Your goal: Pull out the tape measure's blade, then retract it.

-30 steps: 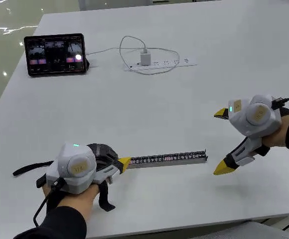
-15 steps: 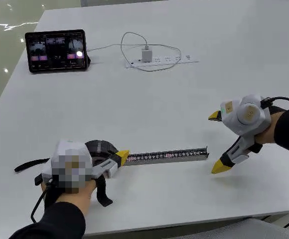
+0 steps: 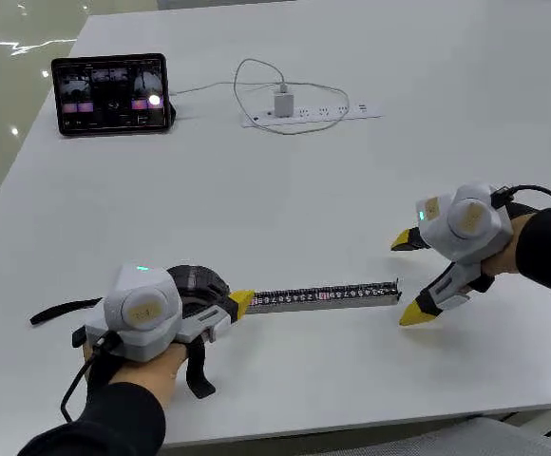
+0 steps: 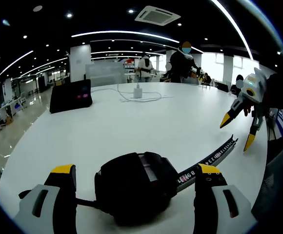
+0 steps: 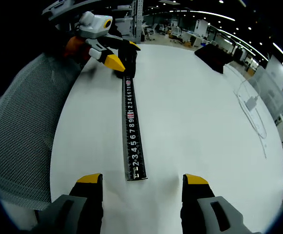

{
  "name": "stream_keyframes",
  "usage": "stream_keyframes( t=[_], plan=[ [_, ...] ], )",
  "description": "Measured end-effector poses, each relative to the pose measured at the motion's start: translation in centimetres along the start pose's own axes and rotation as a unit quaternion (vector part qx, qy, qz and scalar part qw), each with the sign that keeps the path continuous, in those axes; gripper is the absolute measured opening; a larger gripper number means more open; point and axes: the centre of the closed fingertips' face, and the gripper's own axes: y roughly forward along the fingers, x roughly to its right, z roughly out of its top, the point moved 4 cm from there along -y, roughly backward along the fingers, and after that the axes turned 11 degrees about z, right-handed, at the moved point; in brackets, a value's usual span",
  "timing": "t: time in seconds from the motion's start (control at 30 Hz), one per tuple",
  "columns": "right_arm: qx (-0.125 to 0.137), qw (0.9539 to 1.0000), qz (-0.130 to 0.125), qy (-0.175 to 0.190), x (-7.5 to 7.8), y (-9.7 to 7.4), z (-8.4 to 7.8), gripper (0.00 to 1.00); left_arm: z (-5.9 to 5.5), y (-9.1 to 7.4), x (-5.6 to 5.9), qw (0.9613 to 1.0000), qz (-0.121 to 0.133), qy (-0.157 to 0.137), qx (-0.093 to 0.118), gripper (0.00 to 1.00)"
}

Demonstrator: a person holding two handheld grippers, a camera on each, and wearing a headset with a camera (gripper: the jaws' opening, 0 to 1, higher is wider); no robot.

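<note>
The tape measure's black case (image 3: 198,283) lies on the white table (image 3: 285,209), between the jaws of my left gripper (image 3: 220,306). In the left gripper view the jaws stand wide apart, with small gaps either side of the case (image 4: 134,187), so my left gripper (image 4: 136,170) is open. The blade (image 3: 323,295) lies flat on the table, stretched out to the right. My right gripper (image 3: 408,275) is open and holds nothing. Its tips straddle the line of the blade (image 5: 131,131) just short of the blade's end, as my right gripper (image 5: 141,178) looks along it.
A tablet (image 3: 112,93) stands at the back left. A power strip with a charger and a looped cable (image 3: 304,114) lies behind the middle. A black strap (image 3: 57,311) trails left from the case. The table's front edge runs close below both hands. A mesh chair (image 5: 24,131) stands beside the table.
My right gripper has come a little lower and to the left, closer to the blade's end. The blade, the case and my left gripper have kept their places; the head camera has shifted slightly.
</note>
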Motion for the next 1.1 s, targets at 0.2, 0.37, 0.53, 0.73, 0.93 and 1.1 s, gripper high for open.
stream_keyframes(
  t=[0.2,0.37,0.53,0.73,0.93,1.1],
  plan=[
    [-0.001,0.9999,0.015,-0.005,-0.32,0.14,0.08,0.51,0.20,0.03,-0.01,0.9999,0.003,-0.009,0.005,0.99],
    [-0.013,0.9993,0.034,-0.007,-0.55,0.34,-0.11,0.38,0.12,0.14,-0.20,0.9995,0.007,-0.031,0.005,0.98],
    [-0.018,0.9989,0.042,-0.006,-0.46,0.62,-0.10,0.32,0.22,0.06,-0.16,0.9996,0.009,-0.028,0.007,0.97],
    [-0.021,0.9987,0.045,-0.009,-0.22,0.66,0.26,0.23,0.20,0.05,-0.39,0.9993,0.014,-0.033,0.007,0.99],
    [-0.026,0.9985,0.048,-0.008,-0.12,0.73,0.24,0.18,0.27,0.00,-0.45,0.9992,0.018,-0.036,0.008,0.94],
    [-0.032,0.9981,0.052,-0.006,-0.06,0.92,-0.01,0.13,0.20,0.00,-0.53,0.9991,0.020,-0.036,0.005,0.95]
  ],
)
